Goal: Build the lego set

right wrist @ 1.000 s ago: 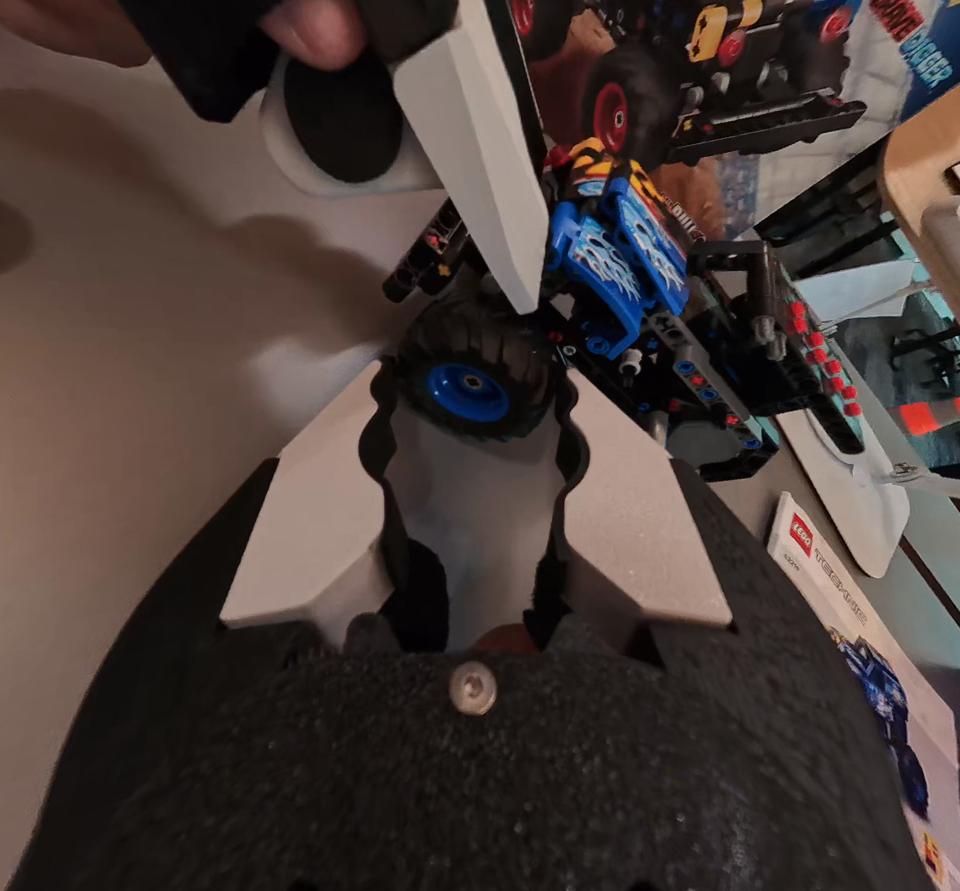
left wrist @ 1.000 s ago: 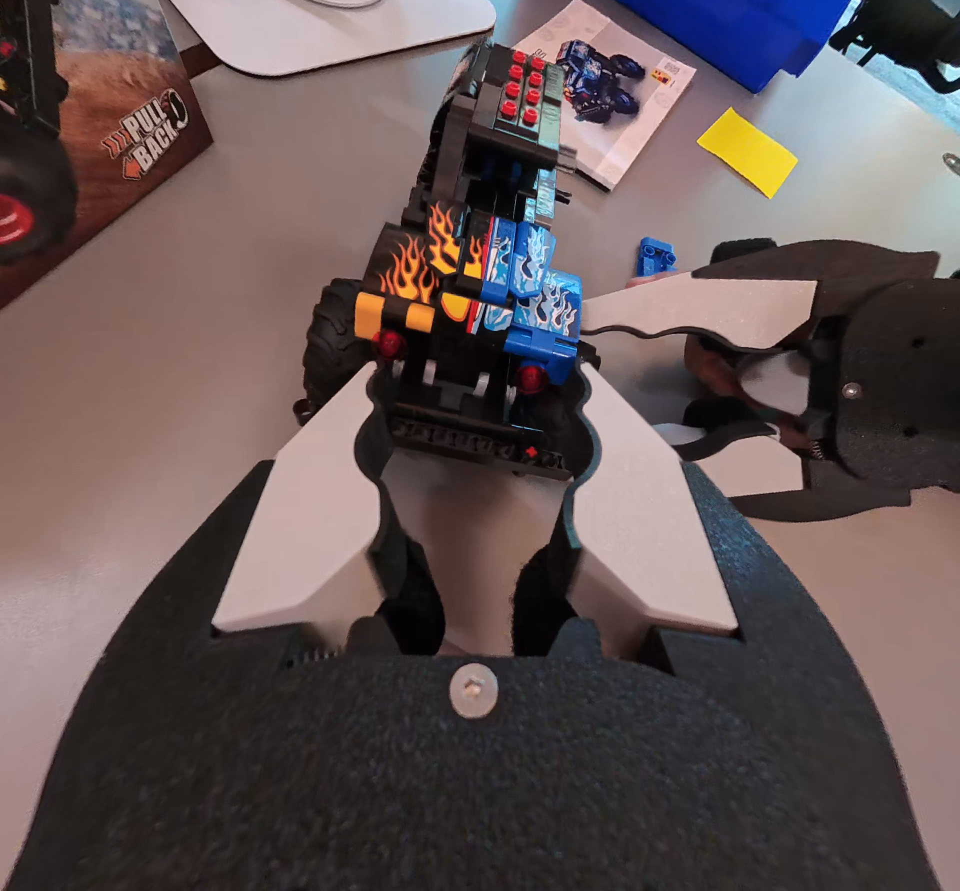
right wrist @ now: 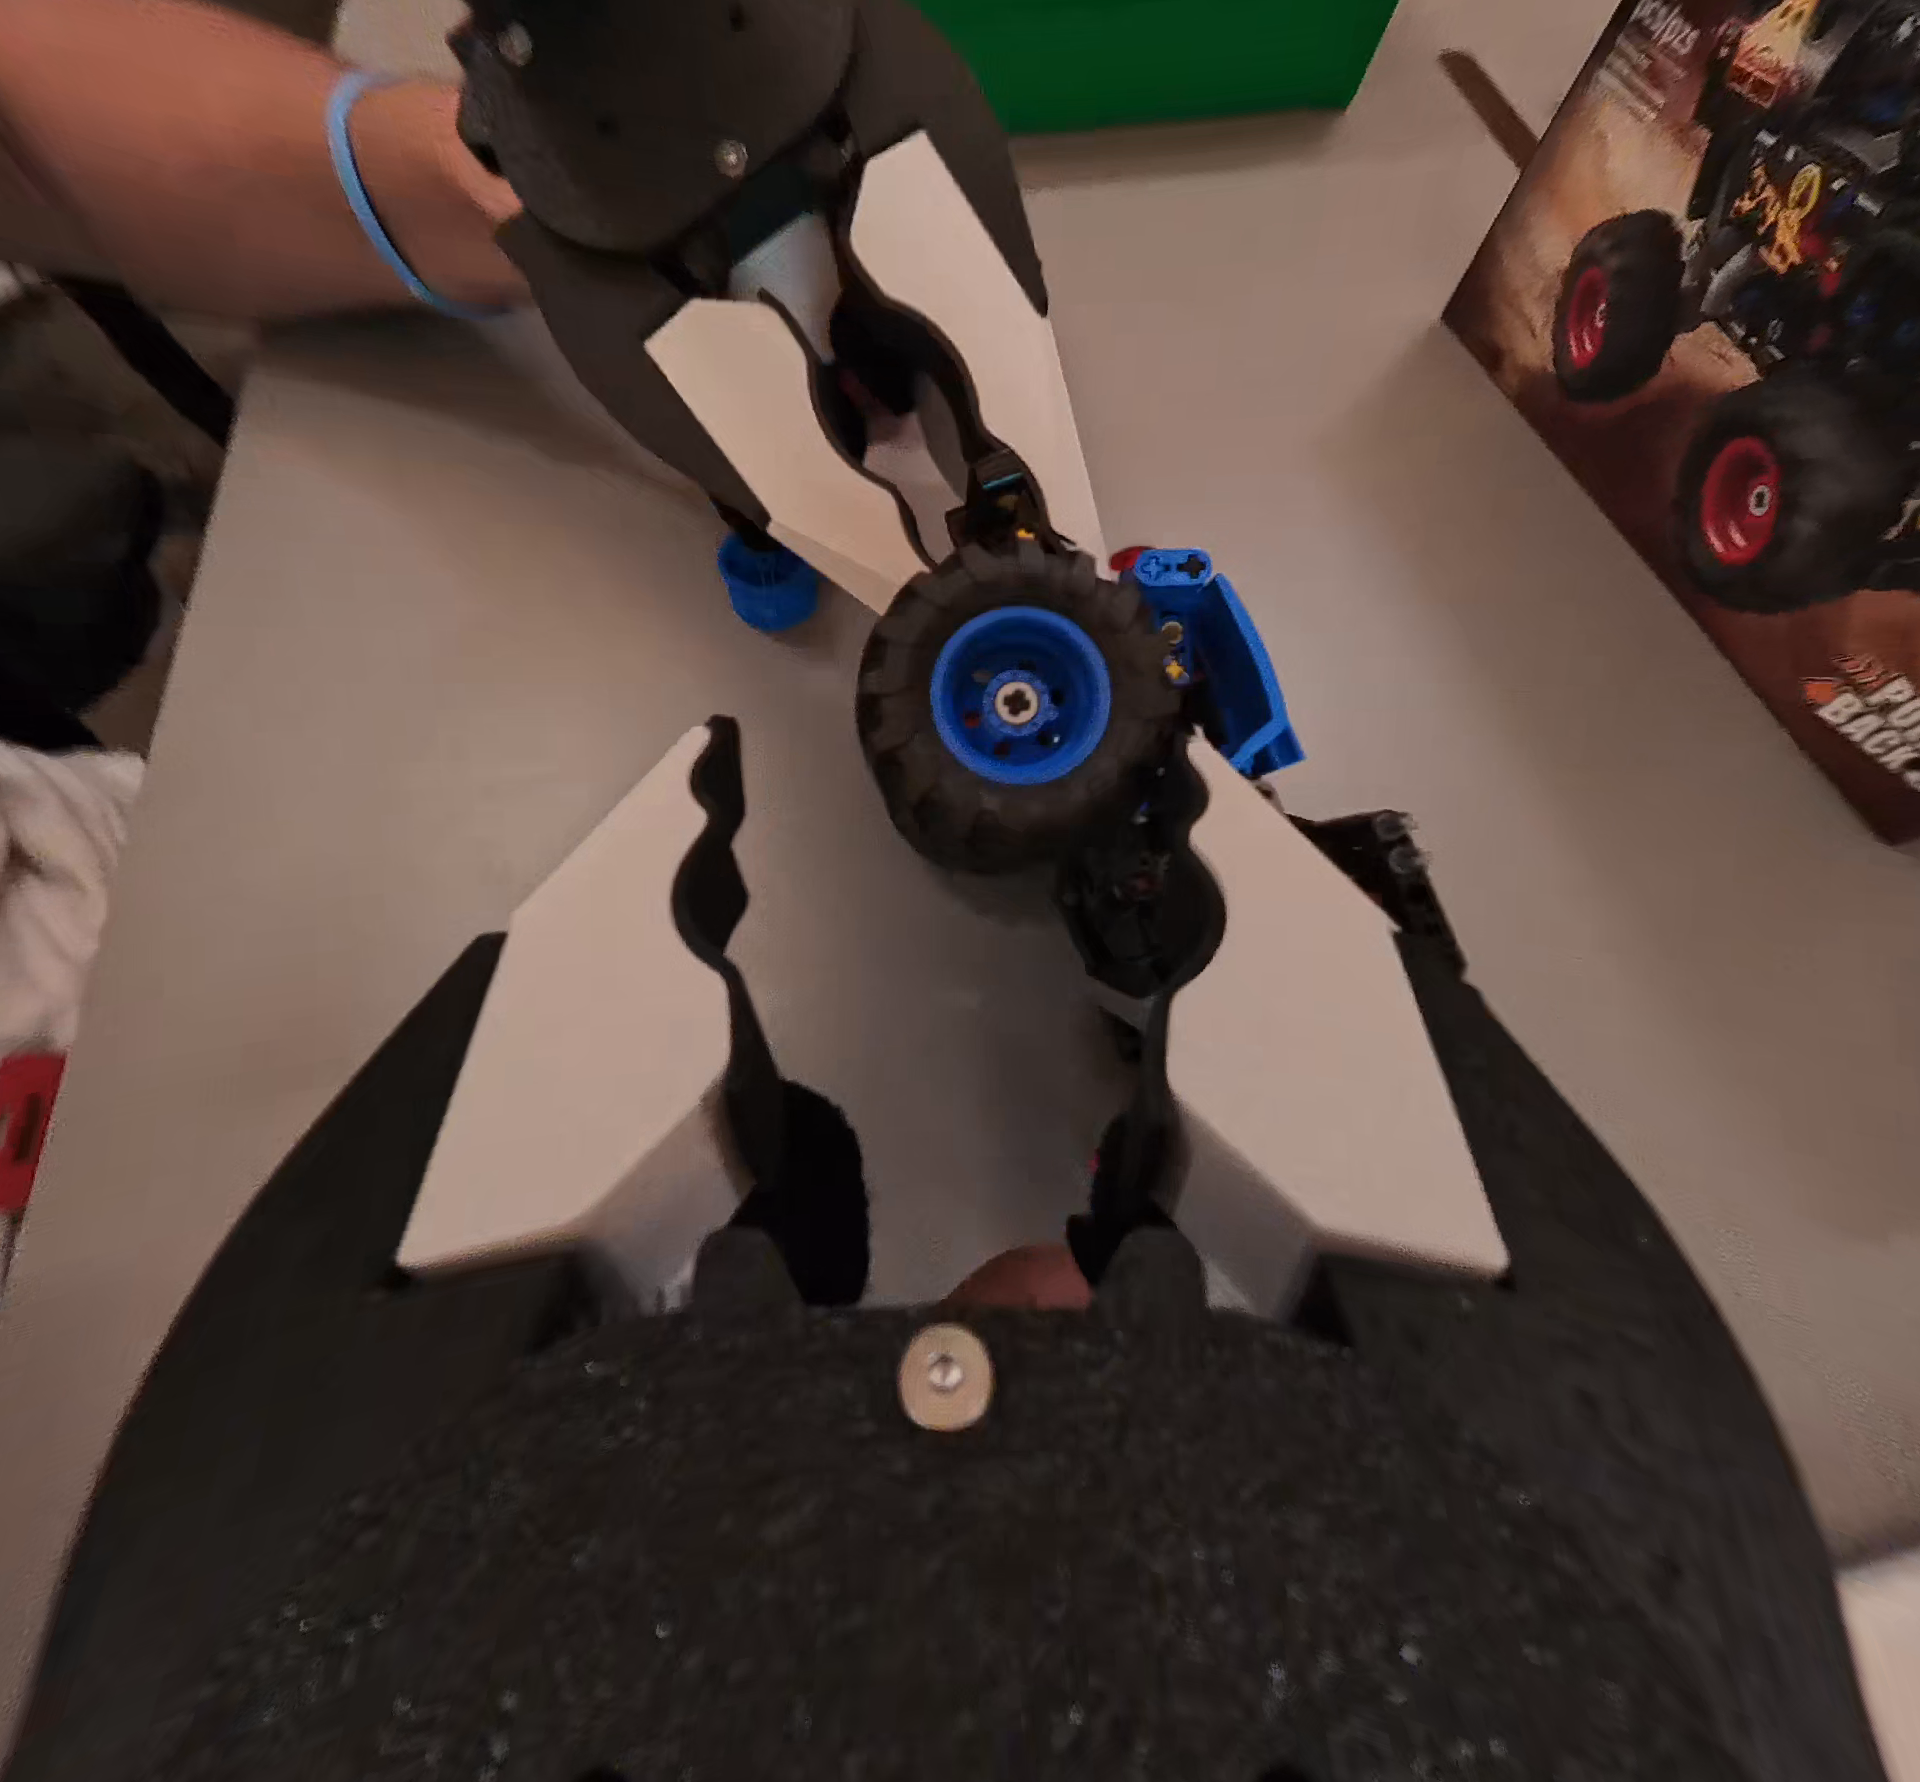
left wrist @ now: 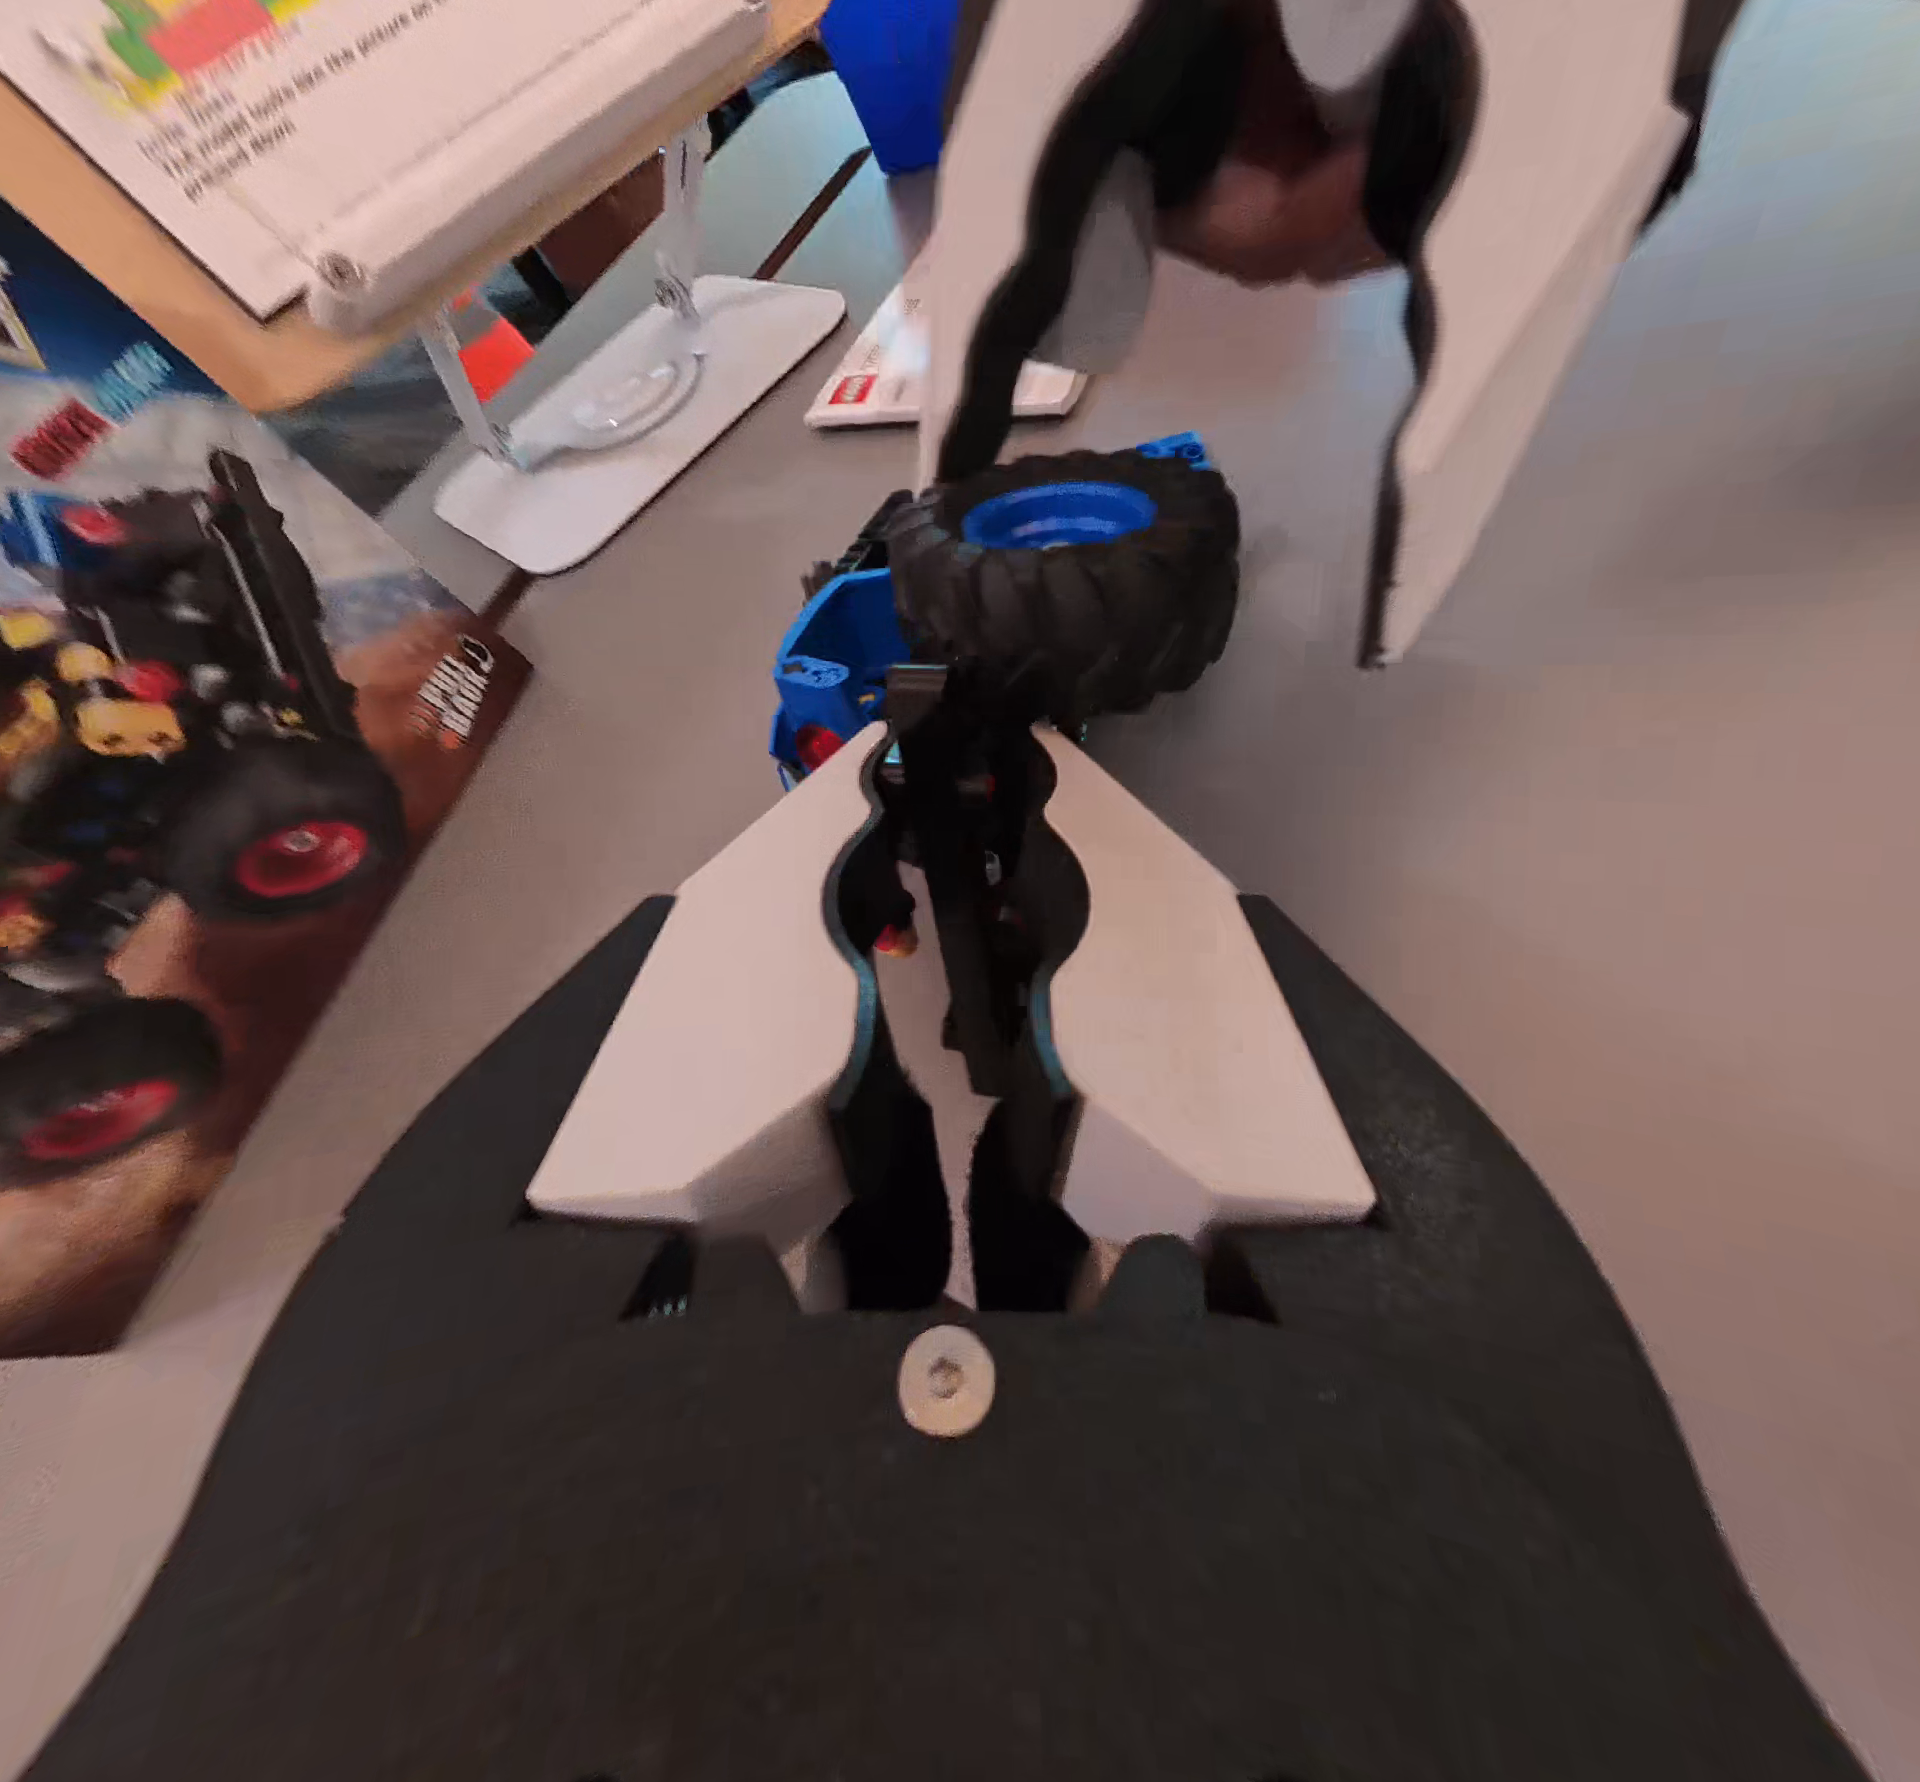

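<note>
The black-and-blue brick-built toy truck is clamped between the left gripper fingers; the wide-spread right gripper fingers flank its blue-hubbed wheel at 12 o'clock.

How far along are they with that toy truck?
Done: the toy truck lies on its side with a blue-hubbed wheel mounted. In hand: the left gripper is shut on its black frame, and the right gripper is open around the wheel. Possibly left: a small blue piece lies loose on the table.
</note>
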The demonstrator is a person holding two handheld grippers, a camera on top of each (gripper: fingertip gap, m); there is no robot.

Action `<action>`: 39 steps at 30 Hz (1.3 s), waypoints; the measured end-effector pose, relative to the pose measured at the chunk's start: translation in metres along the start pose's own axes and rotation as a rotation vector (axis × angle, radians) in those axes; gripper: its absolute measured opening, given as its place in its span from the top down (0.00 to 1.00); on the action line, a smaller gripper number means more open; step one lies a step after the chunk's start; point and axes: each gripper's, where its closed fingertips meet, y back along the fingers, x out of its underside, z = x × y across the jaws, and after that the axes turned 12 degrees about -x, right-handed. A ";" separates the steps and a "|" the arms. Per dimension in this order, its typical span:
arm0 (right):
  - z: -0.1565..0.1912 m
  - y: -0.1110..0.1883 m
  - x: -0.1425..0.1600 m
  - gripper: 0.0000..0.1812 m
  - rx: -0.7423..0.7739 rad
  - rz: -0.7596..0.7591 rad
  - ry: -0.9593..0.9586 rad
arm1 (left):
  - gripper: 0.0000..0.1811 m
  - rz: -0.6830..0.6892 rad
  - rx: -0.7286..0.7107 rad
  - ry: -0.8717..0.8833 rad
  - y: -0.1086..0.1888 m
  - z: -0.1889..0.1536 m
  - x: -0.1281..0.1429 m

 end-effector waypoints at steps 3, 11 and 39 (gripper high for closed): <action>-0.008 -0.009 -0.005 0.59 0.064 -0.191 -0.067 | 0.91 -0.024 0.009 0.019 0.000 -0.001 0.004; -0.018 -0.007 -0.009 0.68 0.086 -0.345 -0.154 | 0.91 -0.035 -0.003 -0.010 -0.001 0.001 0.007; -0.032 -0.008 -0.032 0.68 0.257 -0.434 -0.365 | 0.79 0.074 -0.554 0.093 0.043 0.013 0.006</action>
